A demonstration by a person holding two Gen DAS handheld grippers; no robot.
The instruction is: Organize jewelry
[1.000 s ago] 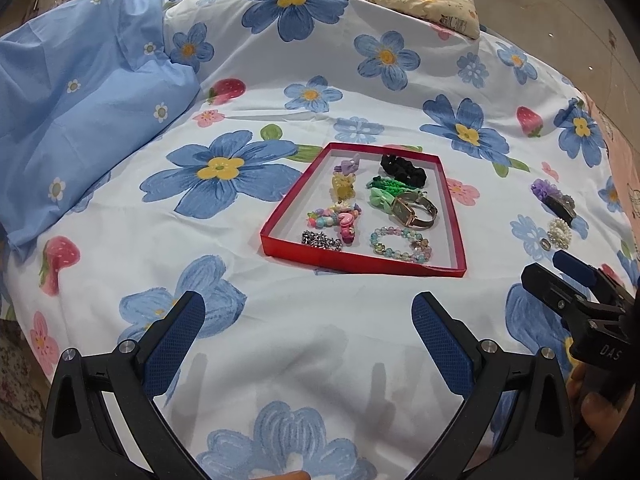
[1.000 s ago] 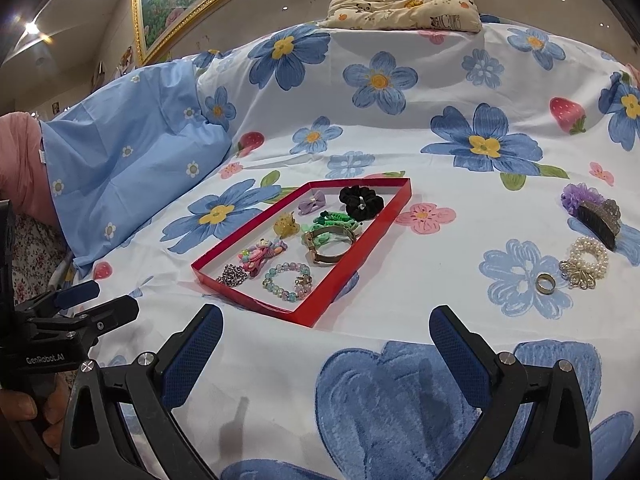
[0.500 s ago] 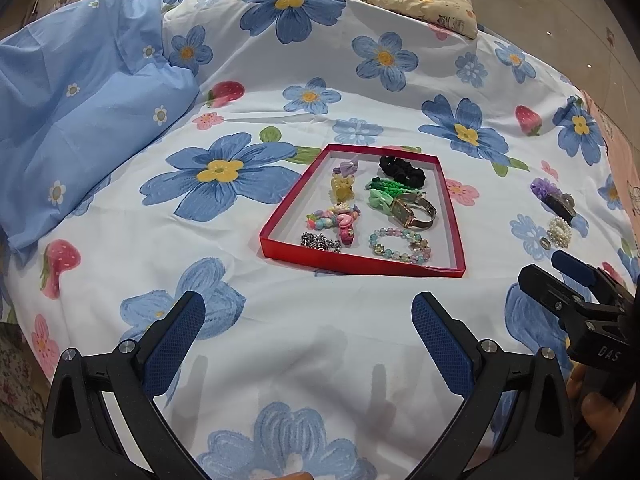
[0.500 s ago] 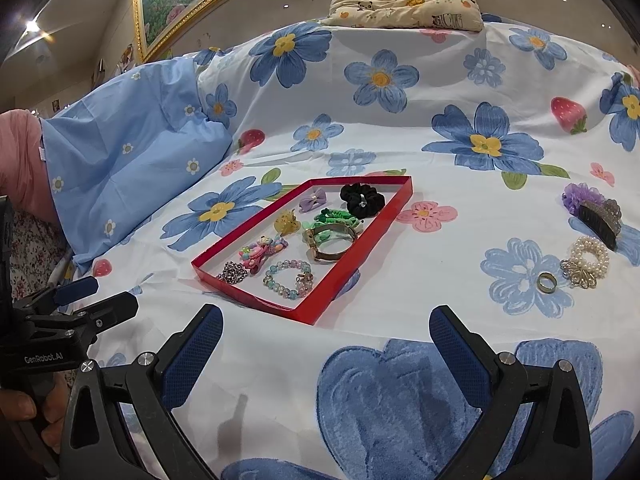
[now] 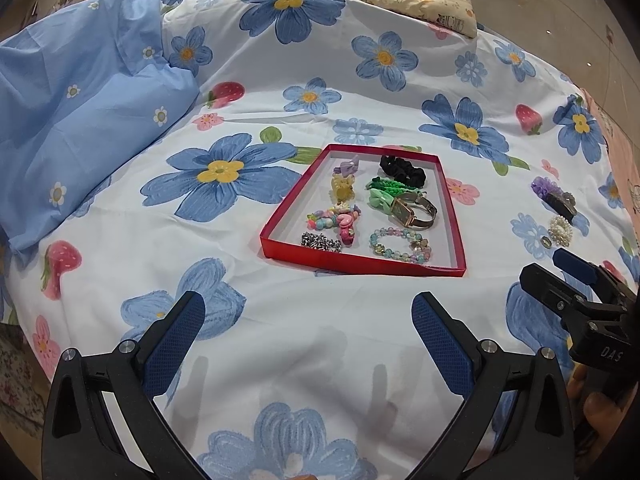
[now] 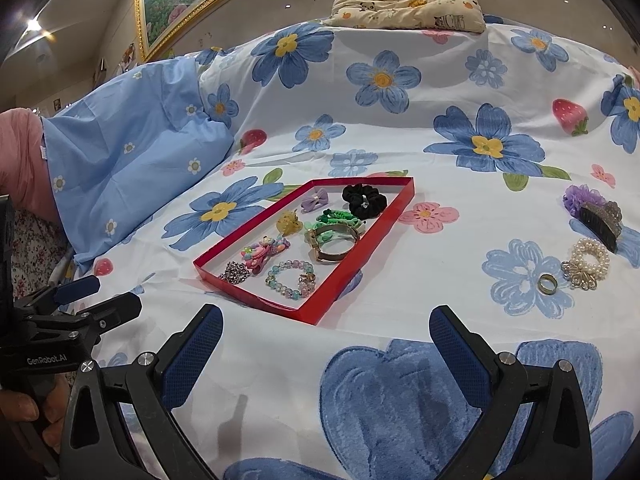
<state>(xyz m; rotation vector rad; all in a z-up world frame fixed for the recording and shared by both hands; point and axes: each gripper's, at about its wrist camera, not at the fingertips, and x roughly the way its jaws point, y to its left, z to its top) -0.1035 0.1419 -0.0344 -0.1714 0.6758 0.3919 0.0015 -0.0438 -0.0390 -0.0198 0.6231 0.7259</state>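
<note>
A red tray (image 5: 360, 261) (image 6: 352, 288) lies on the flowered bedsheet and holds several pieces: a black scrunchie (image 6: 364, 200), a watch (image 6: 334, 242), a bead bracelet (image 6: 290, 278), a chain and clips. To its right on the sheet lie a ring (image 6: 547, 283), a pearl bracelet (image 6: 588, 258), a dark hair claw (image 6: 600, 220) and a purple scrunchie (image 6: 578, 196). My left gripper (image 5: 308, 322) is open and empty, short of the tray. My right gripper (image 6: 326, 338) is open and empty, near the tray's front corner.
A blue pillow (image 5: 80, 120) lies at the left. A small patterned cushion (image 6: 408, 4) sits at the far edge of the bed. The right gripper shows at the right in the left wrist view (image 5: 576, 280).
Both grippers have drifted slightly; the scene sits almost the same. Nothing was picked up or let go.
</note>
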